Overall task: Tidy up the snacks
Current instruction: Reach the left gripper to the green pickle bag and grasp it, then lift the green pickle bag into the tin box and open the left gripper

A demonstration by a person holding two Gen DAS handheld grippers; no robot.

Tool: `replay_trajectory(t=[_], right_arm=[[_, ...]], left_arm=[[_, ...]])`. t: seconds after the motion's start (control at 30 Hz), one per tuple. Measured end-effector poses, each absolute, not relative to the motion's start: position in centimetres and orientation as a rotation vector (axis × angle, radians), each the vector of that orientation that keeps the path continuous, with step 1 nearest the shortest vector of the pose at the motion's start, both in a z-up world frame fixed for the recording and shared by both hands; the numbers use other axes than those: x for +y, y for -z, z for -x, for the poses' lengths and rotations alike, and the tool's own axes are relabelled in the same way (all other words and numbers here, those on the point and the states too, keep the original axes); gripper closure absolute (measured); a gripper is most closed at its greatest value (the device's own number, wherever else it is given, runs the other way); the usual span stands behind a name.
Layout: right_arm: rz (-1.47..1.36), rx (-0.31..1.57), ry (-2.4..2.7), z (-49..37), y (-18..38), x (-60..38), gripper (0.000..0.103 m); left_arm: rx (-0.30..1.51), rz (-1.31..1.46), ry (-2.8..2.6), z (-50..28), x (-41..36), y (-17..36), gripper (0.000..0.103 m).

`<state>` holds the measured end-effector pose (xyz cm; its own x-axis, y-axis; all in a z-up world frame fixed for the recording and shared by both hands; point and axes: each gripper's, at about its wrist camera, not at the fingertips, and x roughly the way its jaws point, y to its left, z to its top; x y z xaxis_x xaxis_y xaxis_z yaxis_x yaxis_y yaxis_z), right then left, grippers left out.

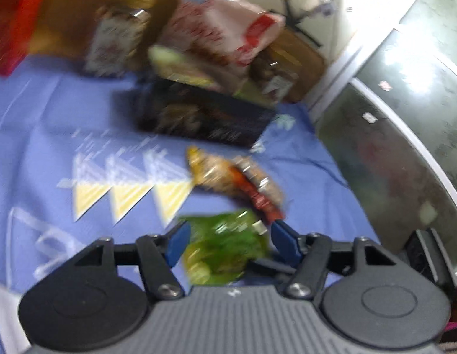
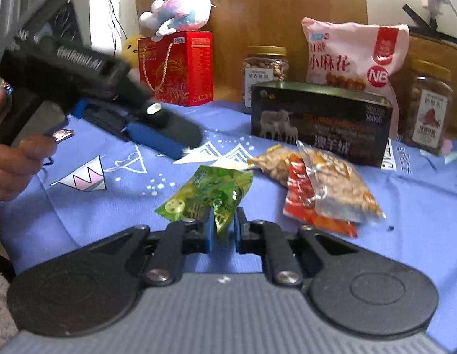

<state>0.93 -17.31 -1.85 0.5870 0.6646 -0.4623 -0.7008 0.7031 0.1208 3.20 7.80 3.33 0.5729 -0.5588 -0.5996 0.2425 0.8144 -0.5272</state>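
A green snack packet (image 2: 207,191) lies on the blue cloth (image 2: 110,206). My right gripper (image 2: 223,224) is shut on the packet's near edge, its blue pads pinching the wrapper. My left gripper (image 2: 175,141) hangs above the cloth to the packet's far left, held by a person's hand (image 2: 19,162). In the blurred left wrist view, the left gripper (image 1: 231,236) stands open, with the green packet (image 1: 225,247) showing below the gap and neither pad touching it. Clear peanut packets (image 2: 331,183) and a red-orange packet (image 2: 302,197) lie in a small pile just right of the green one.
A black tin box (image 2: 320,121) lies behind the pile, with a pink snack bag (image 2: 346,56) leaning behind it. Two nut jars (image 2: 265,67) (image 2: 430,106) flank them. A red gift box (image 2: 178,67) with a plush toy (image 2: 178,11) stands at back left against a wooden panel.
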Motion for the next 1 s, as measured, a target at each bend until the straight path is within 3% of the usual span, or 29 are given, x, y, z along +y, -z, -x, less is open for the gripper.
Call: replay_trajectory(t=[0.03, 0.17, 0.3, 0.33, 0.47, 0.5, 0.6, 0.83, 1.0], right_arm=[[0.081, 0.498, -0.796, -0.7, 1.8, -17.2, 0.087], [0.178, 0.417, -0.794, 1.1, 1.6, -16.2, 0.087], [0.202, 0.387, -0.806, 1.4, 1.4, -16.3, 0.087], [0.208, 0.381, -0.802, 1.5, 1.4, -16.3, 0.087], [0.240, 0.339, -0.784, 2.2, 1.2, -16.3, 0.087], [0.241, 0.330, -0.778, 2.2, 1.2, -16.4, 0.087], [0.240, 0.299, -0.772, 2.3, 1.0, -16.5, 0.087], [0.123, 0.338, -0.777, 0.6, 0.2, -16.8, 0.088], [0.014, 0.475, -0.768, -1.9, 0.6, -17.9, 0.086]], left_arm=[[0.859, 0.437, 0.481, -3.1, 8.3, -2.7, 0.030], [0.894, 0.499, 0.506, -3.4, 8.9, -0.9, 0.027], [0.842, 0.504, 0.586, -4.4, 8.4, -0.5, 0.001], [0.832, 0.492, 0.616, -4.6, 8.2, -0.3, 0.000], [0.814, 0.454, 0.664, -4.6, 7.4, -0.1, 0.006], [0.830, 0.477, 0.692, -4.7, 7.5, 0.1, 0.021], [0.849, 0.511, 0.719, -4.8, 7.2, 0.5, 0.034], [0.823, 0.551, 0.772, -5.9, 6.1, -0.7, 0.036], [0.829, 0.510, 0.758, -6.8, 5.3, -0.6, 0.036]])
